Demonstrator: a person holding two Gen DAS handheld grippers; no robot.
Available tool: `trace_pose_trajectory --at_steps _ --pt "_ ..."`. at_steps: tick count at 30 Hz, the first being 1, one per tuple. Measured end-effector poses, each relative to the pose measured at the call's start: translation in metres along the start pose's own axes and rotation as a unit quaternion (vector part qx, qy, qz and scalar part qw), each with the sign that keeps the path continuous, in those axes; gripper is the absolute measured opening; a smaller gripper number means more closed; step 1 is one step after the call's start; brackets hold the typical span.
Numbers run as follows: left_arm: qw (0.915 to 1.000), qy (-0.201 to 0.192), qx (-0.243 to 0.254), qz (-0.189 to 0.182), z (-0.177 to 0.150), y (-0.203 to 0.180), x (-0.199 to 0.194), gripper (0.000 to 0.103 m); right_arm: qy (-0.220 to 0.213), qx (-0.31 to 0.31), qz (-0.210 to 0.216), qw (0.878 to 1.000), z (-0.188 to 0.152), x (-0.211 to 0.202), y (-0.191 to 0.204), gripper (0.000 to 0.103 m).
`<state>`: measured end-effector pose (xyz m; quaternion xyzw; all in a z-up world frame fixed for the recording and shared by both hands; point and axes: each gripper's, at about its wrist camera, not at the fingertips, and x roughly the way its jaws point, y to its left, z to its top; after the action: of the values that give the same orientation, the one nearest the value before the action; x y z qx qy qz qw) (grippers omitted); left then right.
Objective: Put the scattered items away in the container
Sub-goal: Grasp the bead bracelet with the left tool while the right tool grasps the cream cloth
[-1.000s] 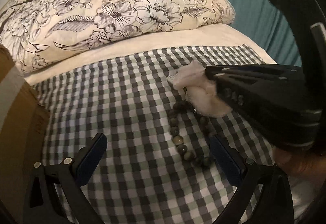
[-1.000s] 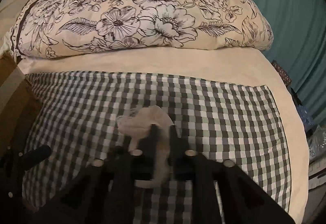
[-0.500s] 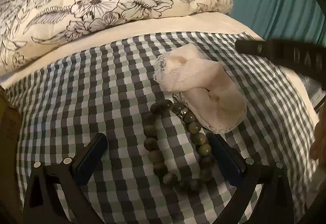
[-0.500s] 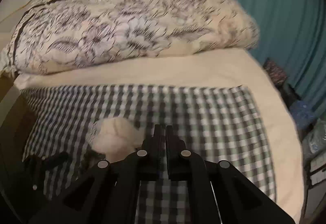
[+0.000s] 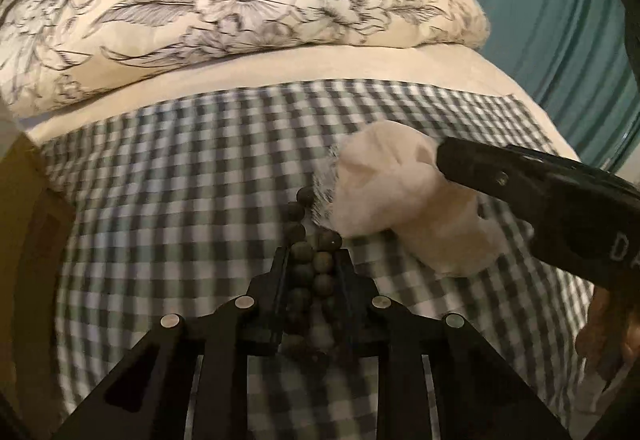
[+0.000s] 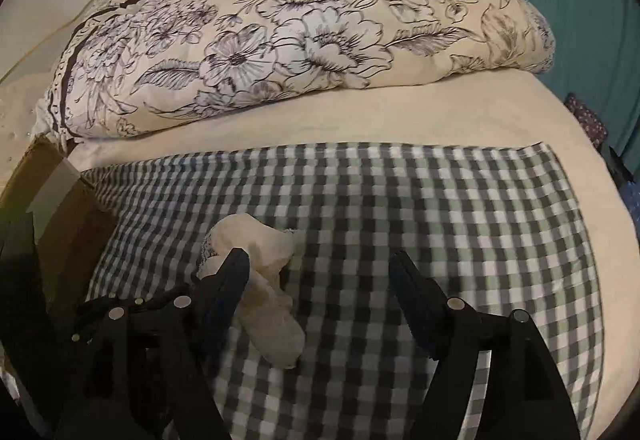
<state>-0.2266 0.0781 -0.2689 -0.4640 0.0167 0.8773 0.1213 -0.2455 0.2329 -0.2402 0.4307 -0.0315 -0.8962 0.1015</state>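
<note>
Here the bead bracelet lies on the checked cloth, its near half between the closing jaws of the left gripper, whose narrow fingers already pinch the two strands together. Just beside the bracelet, on its right and touching its far beads, lies the pale sock. The right gripper straddles that sock with its jaws opening wide; only the left finger touches it, and nothing is held. To lift well, I judge the left jaws should finish closing on both strands before rising, then go straight up so the beads do not drag the sock. Left of the bracelet, at the cloth's edge, stands the cardboard box, probably the container. Count: one bracelet, one sock, one box, two grippers.
</note>
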Motion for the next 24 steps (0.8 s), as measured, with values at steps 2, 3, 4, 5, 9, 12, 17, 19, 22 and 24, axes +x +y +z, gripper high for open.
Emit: trace_pose_trajectory --at_steps 2,3,4,5,9,12,17,19,22,24 --pt "0.9999 0.0 -0.011 0.006 0.0 0.008 -0.005 0.011 0.0 -0.002 0.003 1.0 -0.002 -0.001 0.006 0.072" --pt "0.9999 0.0 -0.014 0.007 0.0 0.012 -0.007 0.011 0.0 -0.002 0.005 1.0 -0.002 -0.001 0.009 0.072" --pt "0.9998 0.001 -0.017 0.01 0.0 0.014 -0.01 0.011 0.003 -0.004 0.007 1.0 -0.003 0.0 0.012 0.072" --pt "0.9997 -0.004 -0.017 0.019 0.001 0.017 -0.013 0.011 0.006 -0.006 0.01 1.0 -0.004 0.001 0.015 0.072" --pt "0.9991 -0.011 -0.029 0.03 0.001 0.029 -0.026 0.011 0.023 -0.02 0.019 0.999 -0.01 0.005 0.028 0.072" --pt "0.9986 -0.022 -0.037 0.032 0.001 0.036 -0.038 0.011 0.035 -0.034 0.025 0.998 -0.017 0.008 0.04 0.056" --pt "0.9978 -0.038 -0.045 0.031 0.006 0.041 -0.057 0.011 0.062 -0.066 0.018 0.996 -0.026 0.014 0.06 0.012" --pt "0.9974 -0.044 -0.048 0.031 0.007 0.042 -0.063 0.011 0.059 -0.069 0.016 0.996 -0.028 0.009 0.064 0.008" --pt "0.9969 -0.051 -0.051 0.03 0.01 0.043 -0.072 0.011 0.049 -0.062 0.017 0.997 -0.027 -0.004 0.064 0.006" --pt "0.9966 -0.057 -0.051 0.031 0.012 0.043 -0.081 0.011 0.038 -0.054 0.016 0.998 -0.024 -0.016 0.061 0.006"
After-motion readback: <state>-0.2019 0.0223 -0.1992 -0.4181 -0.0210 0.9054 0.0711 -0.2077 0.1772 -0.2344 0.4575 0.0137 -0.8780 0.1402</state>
